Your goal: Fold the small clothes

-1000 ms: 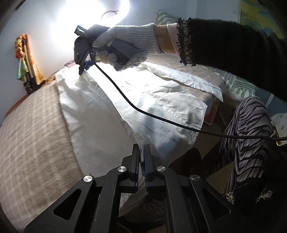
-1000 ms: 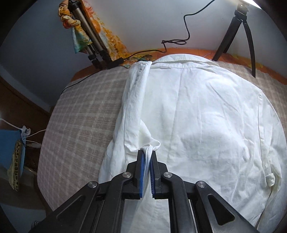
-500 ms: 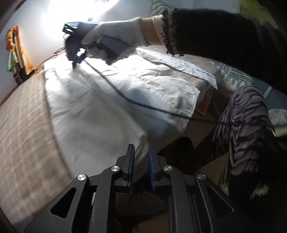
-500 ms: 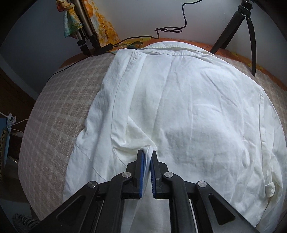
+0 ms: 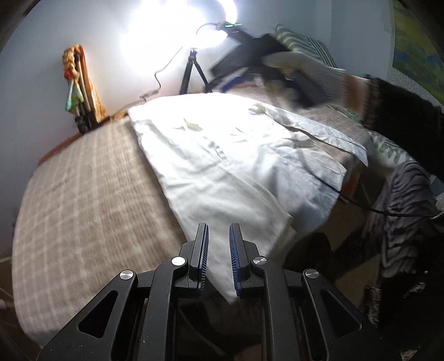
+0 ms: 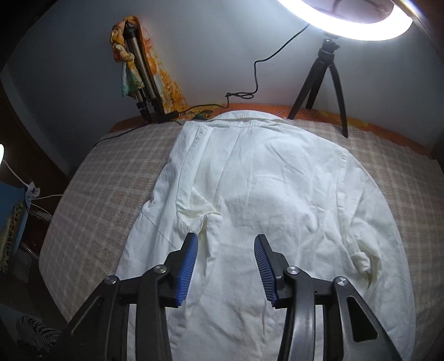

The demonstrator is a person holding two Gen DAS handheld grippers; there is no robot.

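A white shirt (image 6: pixel 277 200) lies back up on the checked bed cover (image 6: pixel 105 180), collar (image 6: pixel 244 122) at the far end. Its left side and sleeve (image 6: pixel 191 194) are folded in over the back, and the right cuff (image 6: pixel 360 261) is bunched at the right edge. My right gripper (image 6: pixel 226 237) hangs above the shirt's lower middle, its jaws opening with nothing between them. My left gripper (image 5: pixel 218 236) stands slightly open over the shirt's near hem corner (image 5: pixel 230 277), pads not pressing the cloth. A gloved hand (image 5: pixel 305 66) holds the blurred right tool above the far end.
A black tripod (image 6: pixel 324 83) with a ring light (image 6: pixel 347 25) stands at the head of the bed. A folded tripod with colourful cloth (image 6: pixel 138 69) leans on the wall, a cable (image 6: pixel 249 94) trailing beside it. The person's striped trousers (image 5: pixel 402 208) are at the bedside.
The right gripper let go of the pinched shirt fold, opened wide and lifted back. The left gripper went from shut to slightly open and shifted along the hem.
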